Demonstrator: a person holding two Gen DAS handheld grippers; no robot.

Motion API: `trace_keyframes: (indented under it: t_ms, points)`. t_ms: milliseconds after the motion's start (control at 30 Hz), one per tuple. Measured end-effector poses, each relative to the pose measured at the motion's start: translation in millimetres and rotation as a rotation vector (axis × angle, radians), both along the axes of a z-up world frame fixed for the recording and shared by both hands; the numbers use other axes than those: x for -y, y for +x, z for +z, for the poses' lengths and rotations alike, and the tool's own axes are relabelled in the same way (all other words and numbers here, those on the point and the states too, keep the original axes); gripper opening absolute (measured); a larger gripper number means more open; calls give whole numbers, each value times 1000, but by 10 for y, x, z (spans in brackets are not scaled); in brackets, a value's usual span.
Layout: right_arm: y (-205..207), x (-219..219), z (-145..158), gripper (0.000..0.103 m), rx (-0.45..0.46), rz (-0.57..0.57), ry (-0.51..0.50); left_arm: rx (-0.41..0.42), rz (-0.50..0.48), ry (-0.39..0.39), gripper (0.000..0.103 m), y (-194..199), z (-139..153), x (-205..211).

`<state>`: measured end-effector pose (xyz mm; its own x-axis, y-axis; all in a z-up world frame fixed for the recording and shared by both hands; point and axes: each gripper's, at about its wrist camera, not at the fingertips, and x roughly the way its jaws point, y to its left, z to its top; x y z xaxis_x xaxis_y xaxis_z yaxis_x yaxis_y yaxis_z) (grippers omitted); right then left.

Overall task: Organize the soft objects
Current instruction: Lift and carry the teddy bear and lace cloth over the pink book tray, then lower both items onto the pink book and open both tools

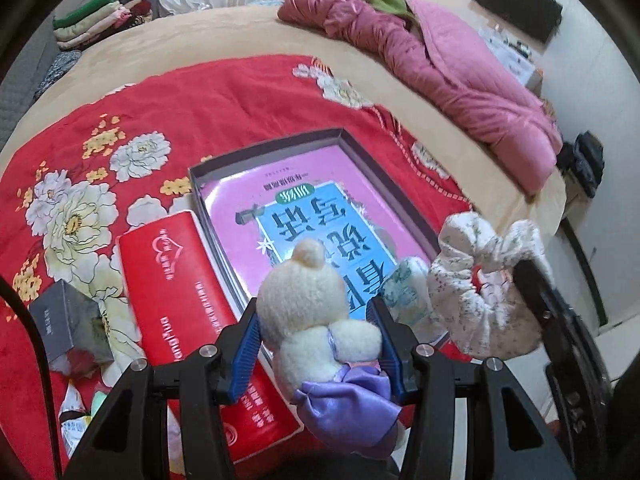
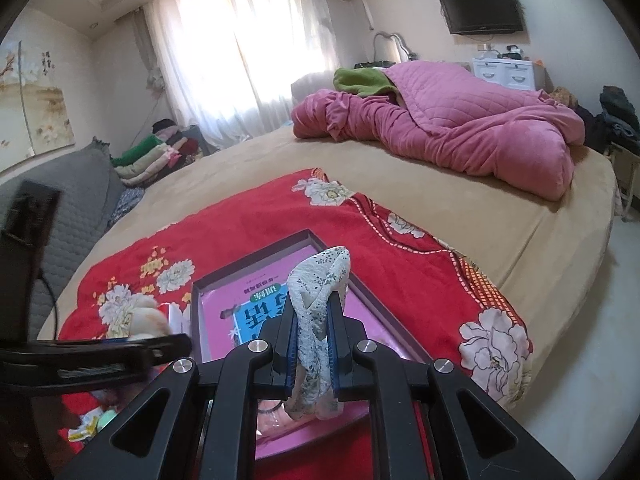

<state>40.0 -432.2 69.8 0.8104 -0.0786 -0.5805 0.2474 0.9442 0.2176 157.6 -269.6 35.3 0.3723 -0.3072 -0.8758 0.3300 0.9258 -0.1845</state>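
Left gripper (image 1: 316, 320) clamped on a cream plush toy (image 1: 316, 308) above a shallow box (image 1: 272, 148), right gripper (image 2: 313, 344) pinching a floral scrunchie (image 2: 316, 300) over the same box, red floral blanket (image 1: 200, 96) beneath.

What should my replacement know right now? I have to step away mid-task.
Left tool: shut on the plush toy, held above the near end of the box.
Right tool: shut on the floral scrunchie, also above the box.
The box lies open on the red blanket, holding a pink book; another floral item appears to sit at its near end.
Done: both items picked up.
Left: probably lower each into the box, then release.
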Motion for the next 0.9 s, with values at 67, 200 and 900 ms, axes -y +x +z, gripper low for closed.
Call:
trace_keyframes:
  t_ms: [67, 200, 900]
  points:
    - [12, 1, -12, 12, 0, 10, 7, -2, -10, 32, 52, 19, -55, 65]
    - [43, -5, -40, 12, -1, 34, 33, -11, -15, 68, 52, 82, -108, 111]
    - [353, -224, -503, 14, -188, 99, 1, -23, -11, 138, 52, 266, -336, 180]
